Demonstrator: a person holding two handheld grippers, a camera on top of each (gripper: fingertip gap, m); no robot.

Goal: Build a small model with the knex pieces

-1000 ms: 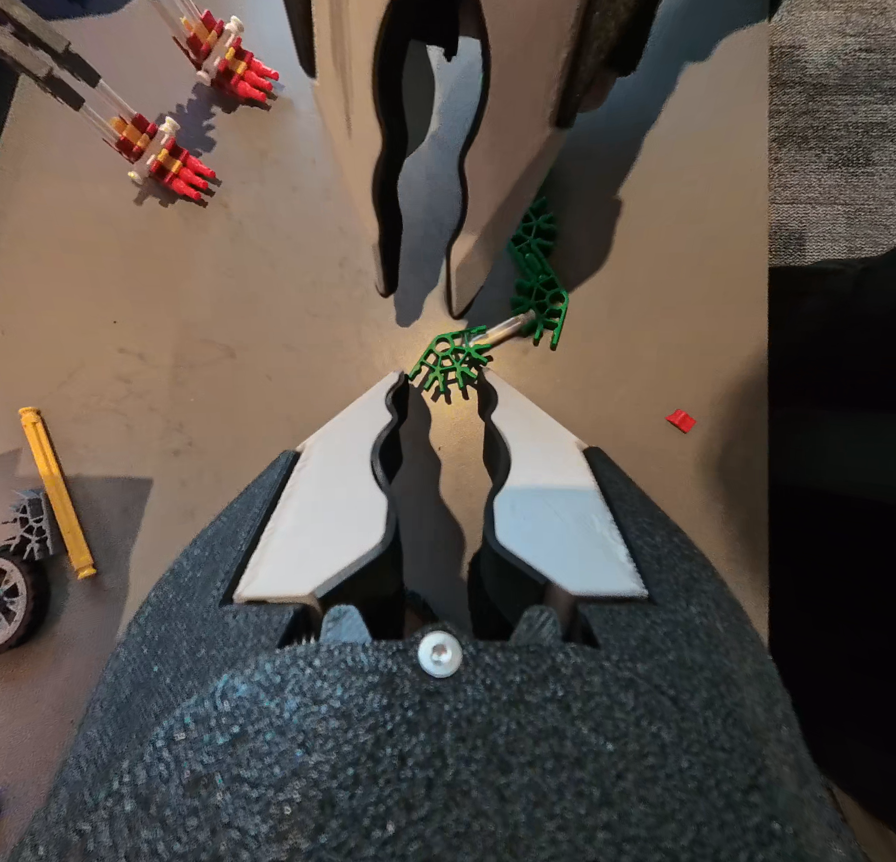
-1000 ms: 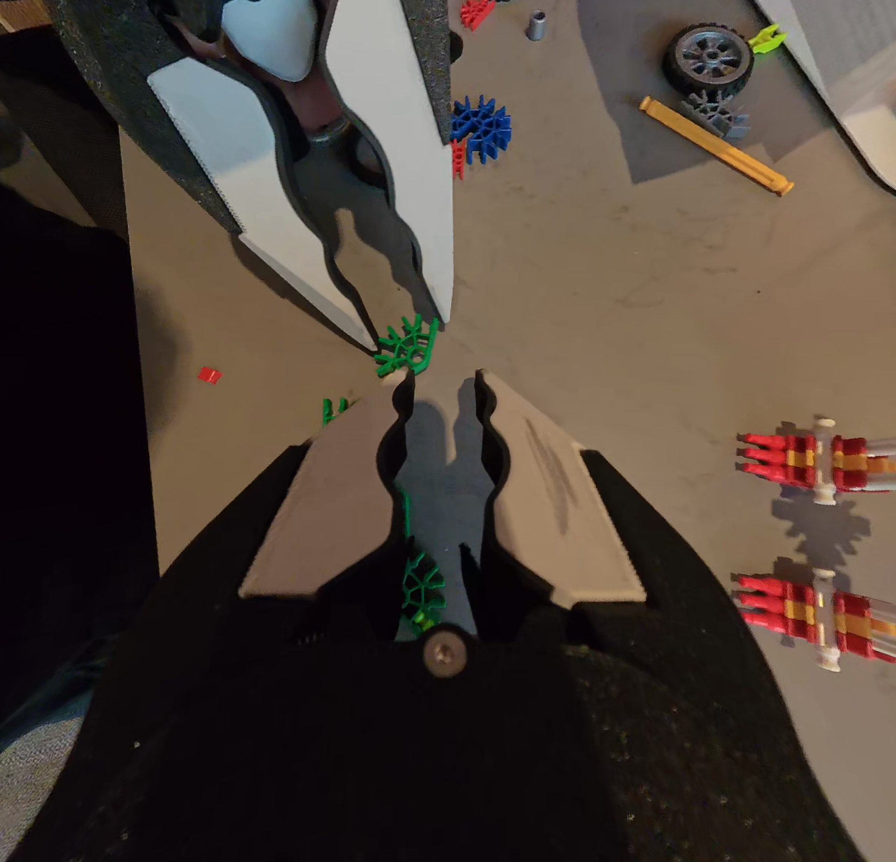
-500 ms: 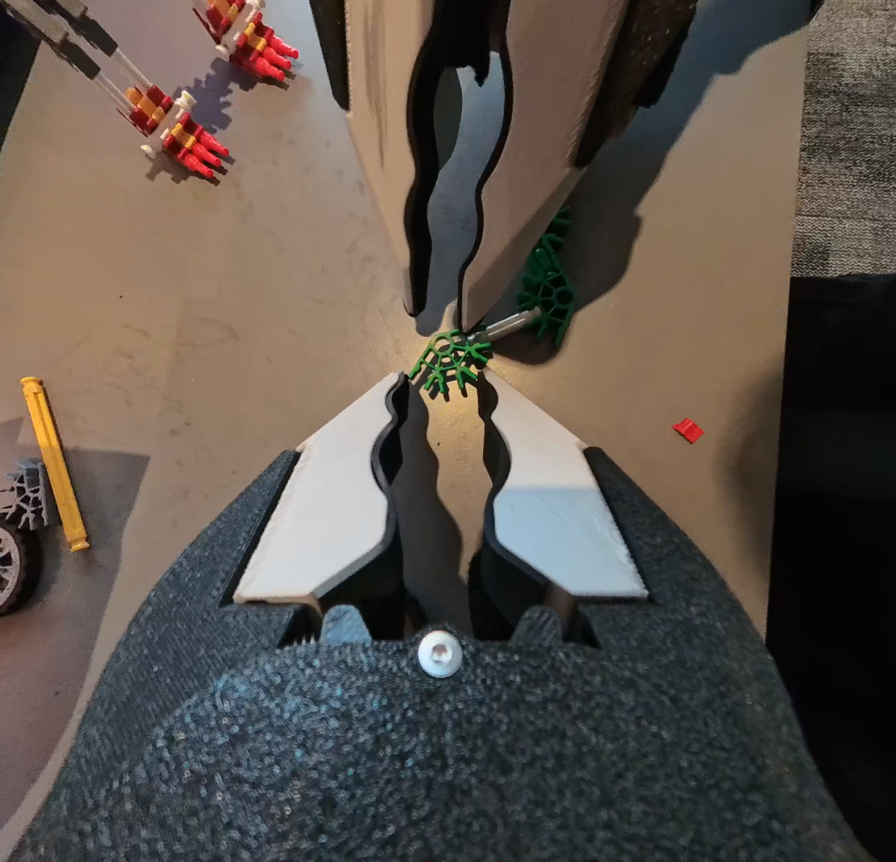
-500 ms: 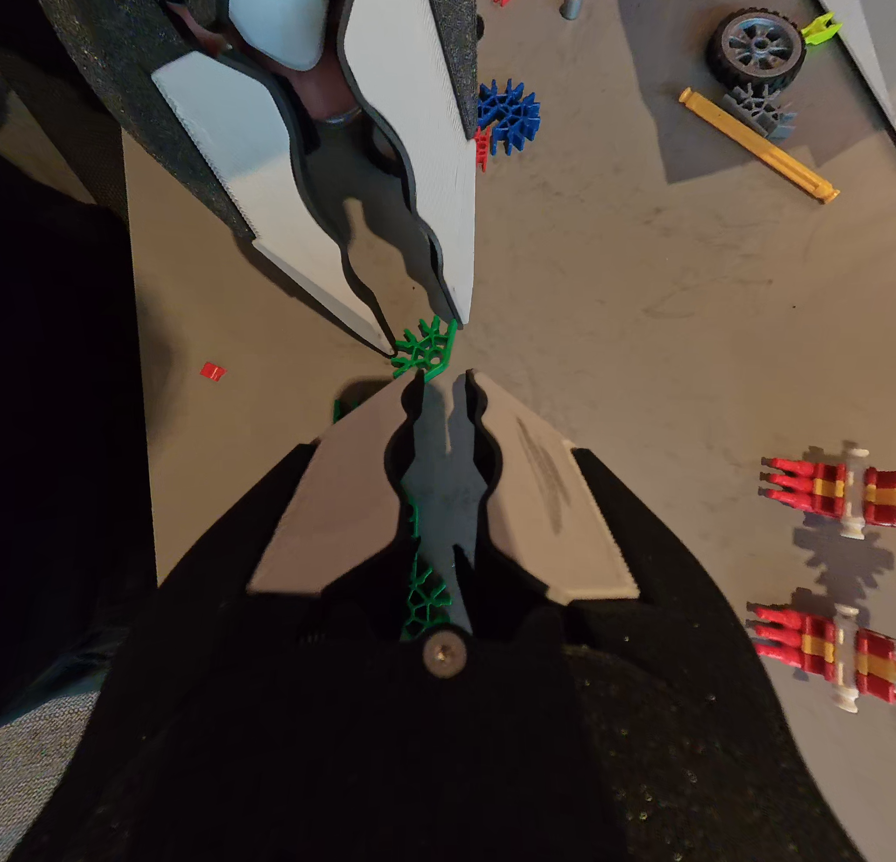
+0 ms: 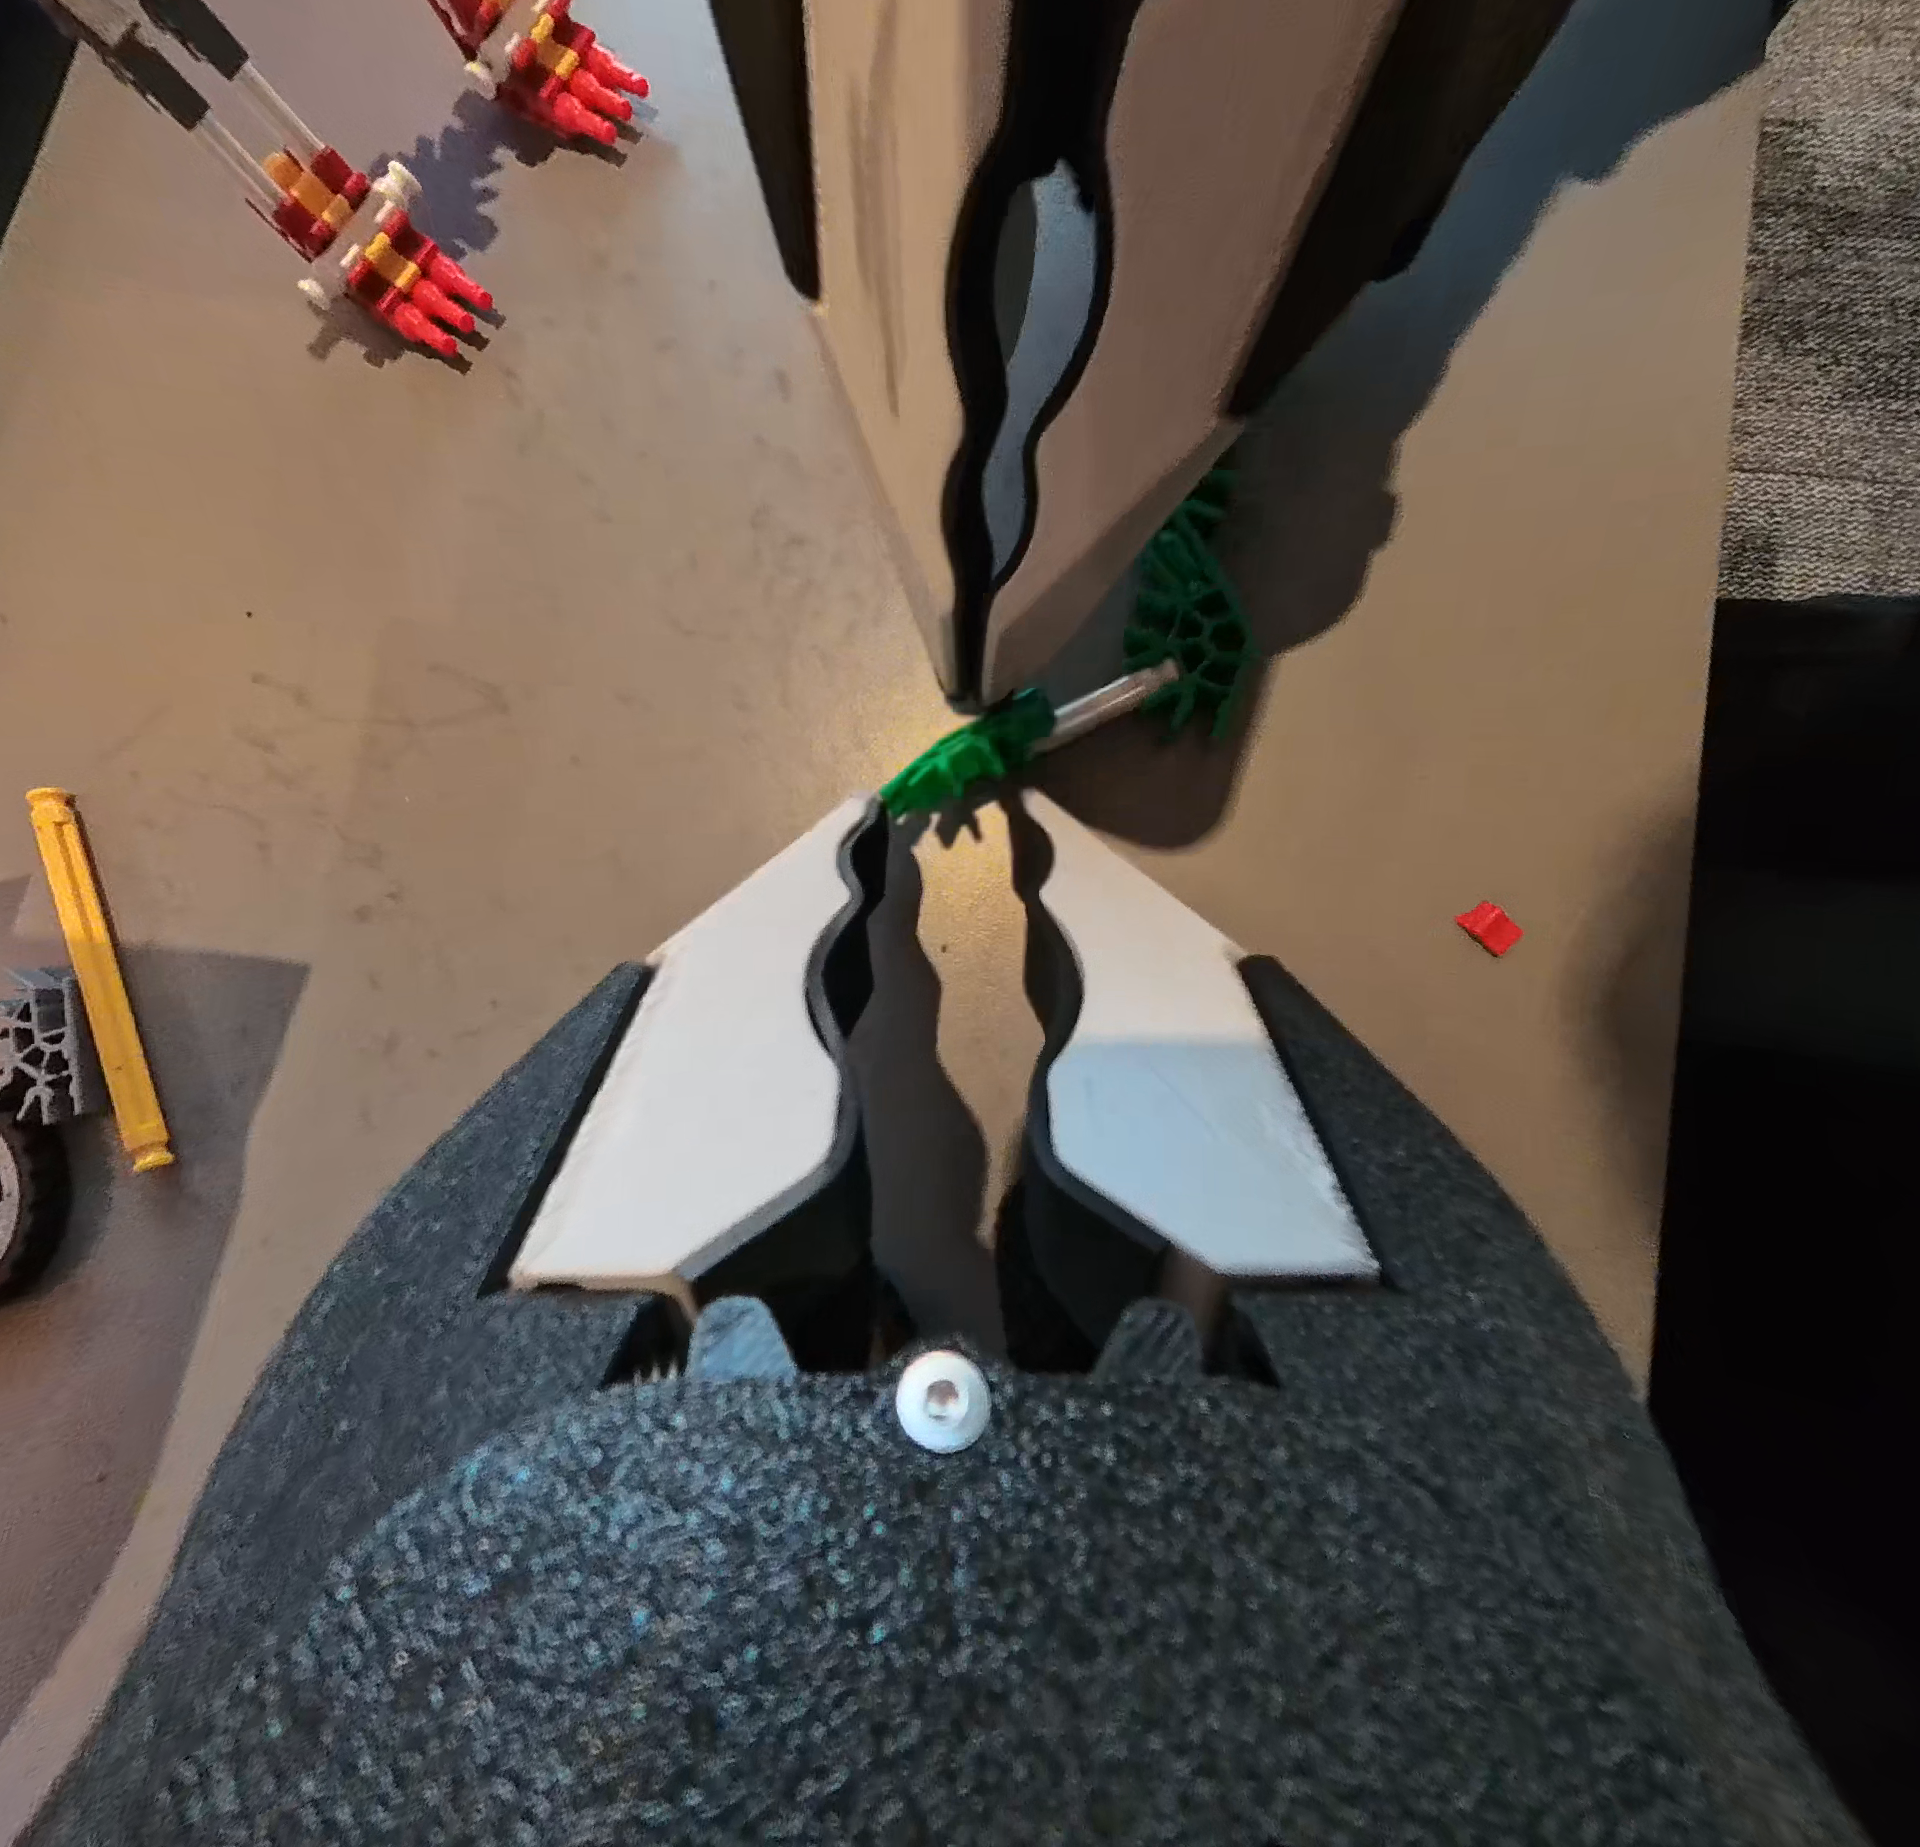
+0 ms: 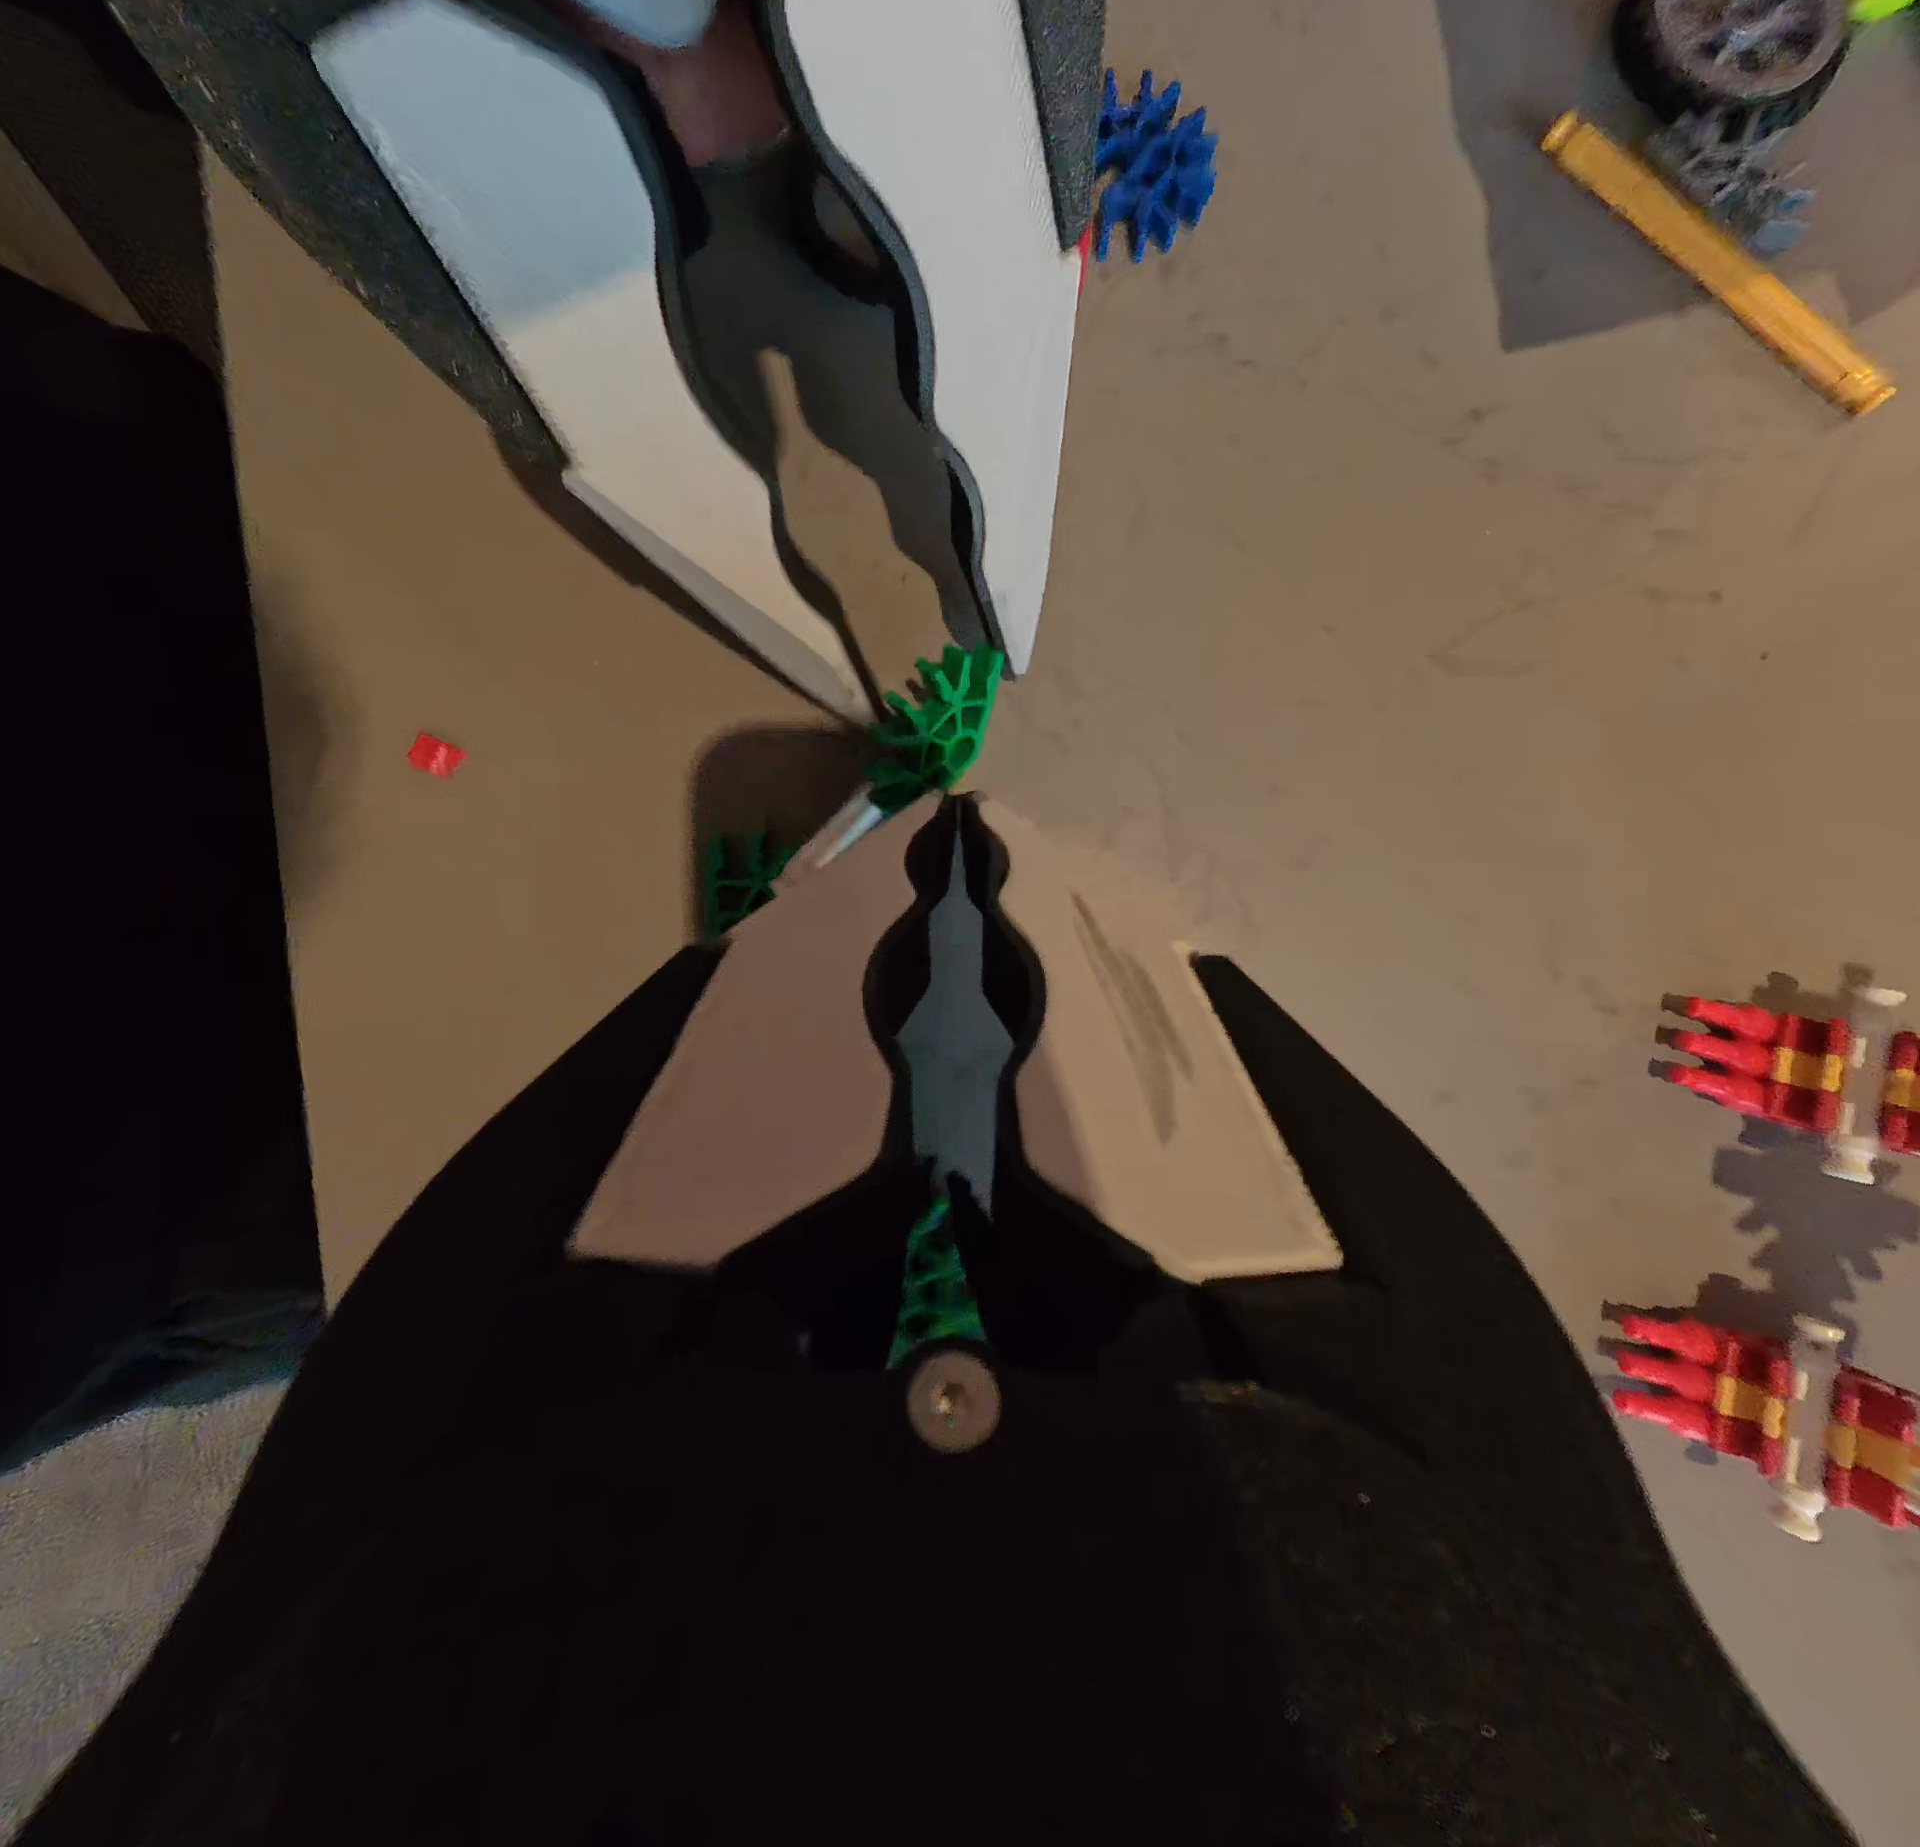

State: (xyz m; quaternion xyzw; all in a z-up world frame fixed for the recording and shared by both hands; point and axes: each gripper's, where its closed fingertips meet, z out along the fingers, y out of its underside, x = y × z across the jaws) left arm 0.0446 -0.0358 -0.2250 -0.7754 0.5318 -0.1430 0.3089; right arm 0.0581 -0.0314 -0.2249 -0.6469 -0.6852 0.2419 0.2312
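Observation:
A green connector (image 5: pixel 966 753) is tipped up on the brown table (image 5: pixel 520 602), joined by a short grey rod (image 5: pixel 1107 704) to a second green connector (image 5: pixel 1195 644). My left gripper (image 5: pixel 948 808) has its two fingertips against opposite edges of the first connector, which shows most plainly in the right wrist view (image 6: pixel 935 722). My right gripper (image 6: pixel 961 805) is shut, and its closed tips only touch that connector's edge from the far side. It also shows in the left wrist view (image 5: pixel 971 691). More green pieces (image 6: pixel 935 1278) lie under the right gripper.
Two red-and-yellow assemblies (image 5: pixel 395 270) (image 5: pixel 551 83) lie far left. A yellow rod (image 5: pixel 94 976) and a wheel (image 6: pixel 1735 21) lie at the left edge. A blue connector (image 6: pixel 1153 176) and a small red piece (image 5: pixel 1488 928) are on the table. The table edge (image 5: pixel 1704 966) runs along the right. Less than 4 cm separates the two grippers' tips. The left tips stand about 8 cm off the small red piece (image 5: pixel 1488 928).
The right gripper's fingers came together and moved up to the connector. The left gripper's fingers narrowed onto the connector, which tipped up from lying flat.

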